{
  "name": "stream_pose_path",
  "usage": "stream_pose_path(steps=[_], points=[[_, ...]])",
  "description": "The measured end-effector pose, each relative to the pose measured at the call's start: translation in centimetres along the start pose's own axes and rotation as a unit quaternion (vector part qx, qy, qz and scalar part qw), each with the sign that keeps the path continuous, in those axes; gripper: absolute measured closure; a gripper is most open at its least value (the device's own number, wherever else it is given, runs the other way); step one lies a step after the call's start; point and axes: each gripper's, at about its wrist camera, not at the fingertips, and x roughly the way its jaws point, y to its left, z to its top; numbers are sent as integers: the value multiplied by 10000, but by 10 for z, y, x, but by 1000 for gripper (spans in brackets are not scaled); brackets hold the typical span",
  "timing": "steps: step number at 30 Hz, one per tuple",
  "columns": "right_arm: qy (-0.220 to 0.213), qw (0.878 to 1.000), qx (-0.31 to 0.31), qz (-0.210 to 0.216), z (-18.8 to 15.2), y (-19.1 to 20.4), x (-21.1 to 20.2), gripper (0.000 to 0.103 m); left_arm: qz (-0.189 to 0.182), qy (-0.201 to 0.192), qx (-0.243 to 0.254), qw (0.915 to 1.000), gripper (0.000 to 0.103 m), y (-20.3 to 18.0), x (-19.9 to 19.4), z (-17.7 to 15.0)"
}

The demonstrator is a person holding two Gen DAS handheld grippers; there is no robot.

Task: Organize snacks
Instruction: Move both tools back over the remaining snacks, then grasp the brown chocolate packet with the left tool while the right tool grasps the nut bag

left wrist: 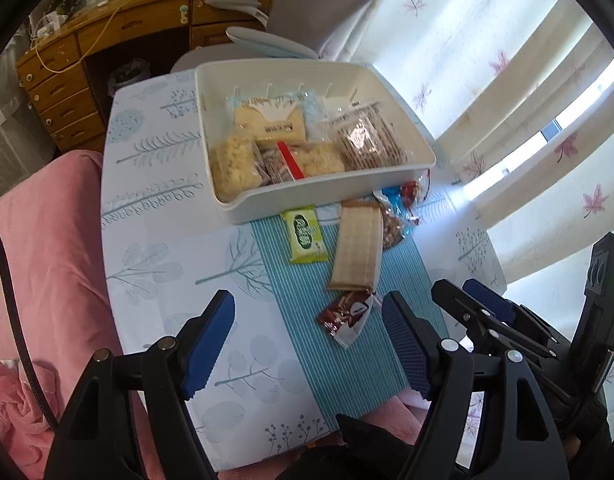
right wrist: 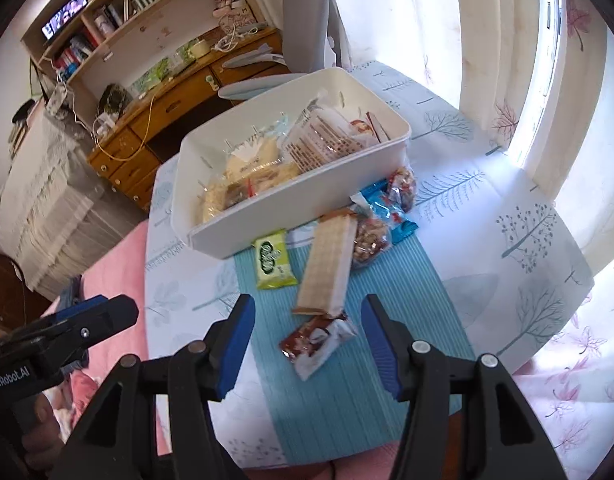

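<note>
Fingers of the right gripper point(right wrist: 307, 344) stand spread, pads clear of the brown packet point(right wrist: 317, 340) lying between them on the striped mat point(right wrist: 347, 400). Just beside it, the left gripper point(left wrist: 309, 336) is spread too, holding nothing.

That packet is brown with a white crimped end, angled. Past it lie a long tan wafer pack point(right wrist: 329, 266), touching its tip, a green packet point(right wrist: 274, 264), and a blue pack point(right wrist: 387, 210) with a clear bag of nuts point(right wrist: 369, 240).

Behind sits the white bin point(right wrist: 243, 240), nearly full of wrapped snacks. Open tablecloth point(right wrist: 507, 240) spreads rightward to the round edge; pink bedding point(left wrist: 47, 240) borders the left.
</note>
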Motion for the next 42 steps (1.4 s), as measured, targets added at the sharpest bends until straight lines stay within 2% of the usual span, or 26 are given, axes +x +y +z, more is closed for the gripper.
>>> stream_pose_path(steps=[2,12,18,23,31,39,42], points=[[23,10000,-61,1,-1,-4,1,40,-3,133,4,9999,28,-5,9,-1],[186,9981,-579,-15,5,-30,16,40,253,923,-324,9949,23,-24,55,-5],[548,9933,-822,608,19,-54,35,40,538,1265,-899,9864,21,-29,82,-7],[882,9871,-902,987,35,-74,55,40,745,1443,-1484,9755,21,-35,104,-12],[1560,9656,-927,1862,64,-104,96,40,934,1582,-2310,9555,17,-49,142,-33],[1915,9539,-592,2235,78,-116,142,40,1287,1472,-2842,9386,16,-48,171,-46],[2049,9497,-426,2329,79,-118,157,47,1428,1454,-3084,9292,16,-46,179,-51]])
